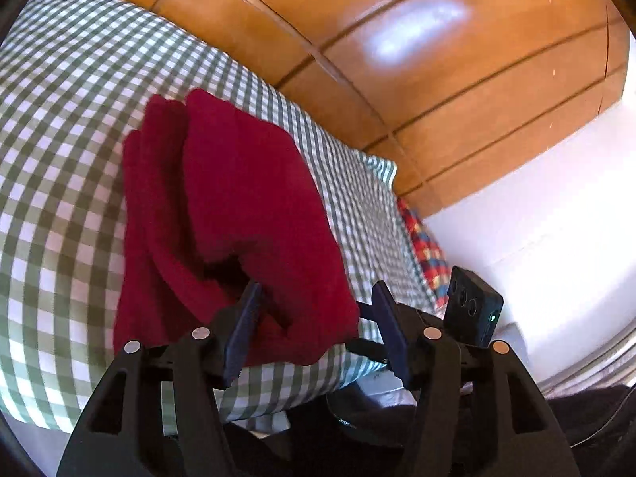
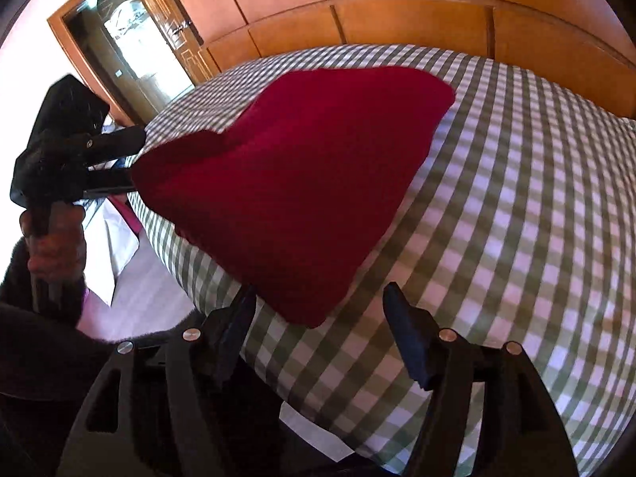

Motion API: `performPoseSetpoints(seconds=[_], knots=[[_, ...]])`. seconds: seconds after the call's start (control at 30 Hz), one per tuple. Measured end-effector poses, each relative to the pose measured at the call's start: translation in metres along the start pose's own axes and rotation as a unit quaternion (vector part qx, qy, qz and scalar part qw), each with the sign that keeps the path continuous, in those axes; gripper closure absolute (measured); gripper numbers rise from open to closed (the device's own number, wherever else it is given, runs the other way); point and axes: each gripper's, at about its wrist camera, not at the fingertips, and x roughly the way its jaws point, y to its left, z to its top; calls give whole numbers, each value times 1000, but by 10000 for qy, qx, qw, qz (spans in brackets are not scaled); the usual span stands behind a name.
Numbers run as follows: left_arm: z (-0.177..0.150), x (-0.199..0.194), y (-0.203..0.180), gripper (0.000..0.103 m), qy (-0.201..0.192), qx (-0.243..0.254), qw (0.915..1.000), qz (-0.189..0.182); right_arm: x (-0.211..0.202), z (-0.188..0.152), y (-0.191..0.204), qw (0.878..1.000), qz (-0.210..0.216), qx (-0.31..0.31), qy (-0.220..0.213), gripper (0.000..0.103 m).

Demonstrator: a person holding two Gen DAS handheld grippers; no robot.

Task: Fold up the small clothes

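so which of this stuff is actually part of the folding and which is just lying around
Part of the job:
- red garment, folded, lying on the checked cloth
- green checked cloth, the work surface
- left gripper, open at the garment's near edge
- right gripper, open

Lying about:
- plaid fabric
- wooden wardrobe
- door

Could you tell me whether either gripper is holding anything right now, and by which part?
Nothing is held. The left gripper is open around the red cloth's near edge, and the right gripper is open just short of its corner.
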Motion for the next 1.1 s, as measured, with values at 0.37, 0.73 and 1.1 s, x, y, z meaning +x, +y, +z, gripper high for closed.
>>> performPoseSetpoints(seconds=[0.37,0.73,1.1], knots=[[-40,9,53,97,30,-24,9907,1361,34,-7,-2,9988,69,-52,475,31],[-5,-17,48,27,-677,-555,9907,1045,-3,19,-62,9899,903,1076,-183,14],[33,33,69,19,-122,-446,9761,2123,37,69,-106,9666,1438,2099,-312,13]])
